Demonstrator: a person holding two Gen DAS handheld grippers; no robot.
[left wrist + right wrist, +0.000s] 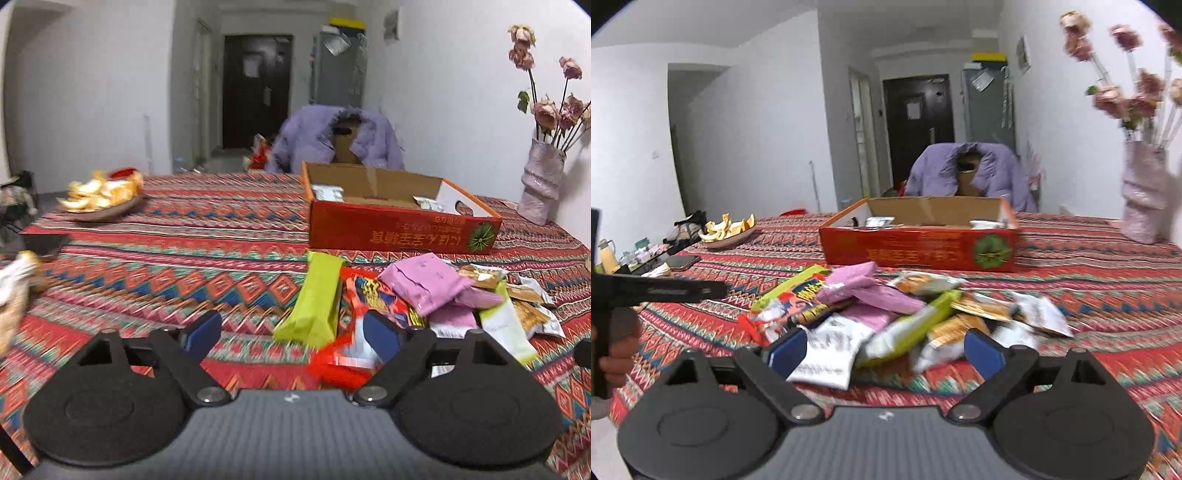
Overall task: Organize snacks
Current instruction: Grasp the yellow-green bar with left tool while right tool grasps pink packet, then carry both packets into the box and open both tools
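Observation:
A pile of snack packets lies on the patterned tablecloth in front of an open red cardboard box (402, 230) (919, 251). The pile holds a green packet (316, 301), a red packet (364, 314) (798, 299), pink packets (424, 282) (857, 282), a white packet (831, 350) and orange-and-white ones (982, 308). A few small white packets (327, 192) lie inside the box. My left gripper (291, 334) is open and empty, just before the pile's left end. My right gripper (884, 350) is open and empty, low over the pile's near edge.
A plate of orange peels (101, 195) (729, 230) sits at the far left of the table. A vase of dried flowers (541, 181) (1143, 192) stands at the right. A chair with a purple jacket (332, 138) is behind the table. A phone (681, 261) lies near the left edge.

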